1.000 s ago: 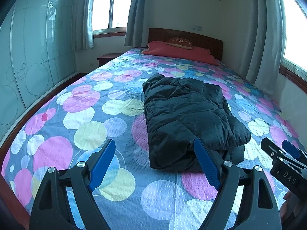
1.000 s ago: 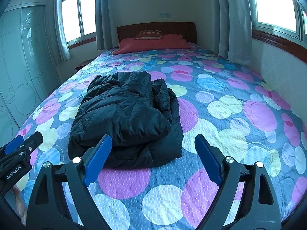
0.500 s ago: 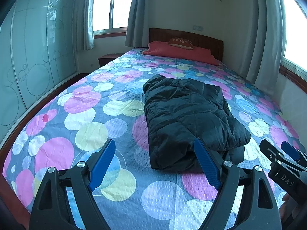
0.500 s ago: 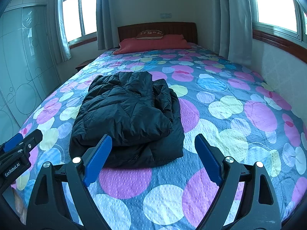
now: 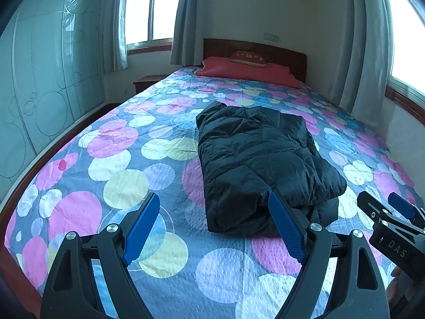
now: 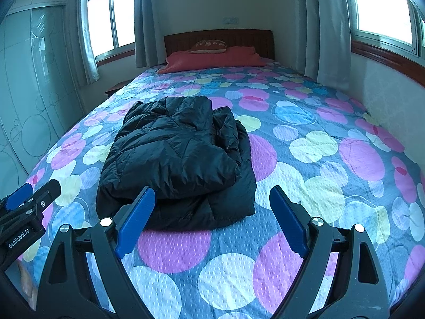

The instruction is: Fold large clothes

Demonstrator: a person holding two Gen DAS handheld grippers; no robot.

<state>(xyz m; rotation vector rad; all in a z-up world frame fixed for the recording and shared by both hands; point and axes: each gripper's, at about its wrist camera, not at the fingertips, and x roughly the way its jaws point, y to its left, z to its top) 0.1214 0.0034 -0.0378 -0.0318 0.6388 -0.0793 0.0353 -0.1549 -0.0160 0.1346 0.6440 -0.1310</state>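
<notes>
A black puffer jacket lies folded into a thick bundle in the middle of the bed; it also shows in the right wrist view. My left gripper is open and empty, held above the bed's near end, just short of the jacket's near left edge. My right gripper is open and empty, held in front of the jacket's near right edge. Each gripper also shows at the side of the other's view: the right one, the left one.
The bed has a bedspread with coloured circles. A red pillow and wooden headboard are at the far end. A glass-door wardrobe stands left, a nightstand beyond it, curtained windows and a wall right.
Both grippers have drawn back and risen slightly from the jacket; it sits a little farther off. The jacket has not moved. Both stay open.
</notes>
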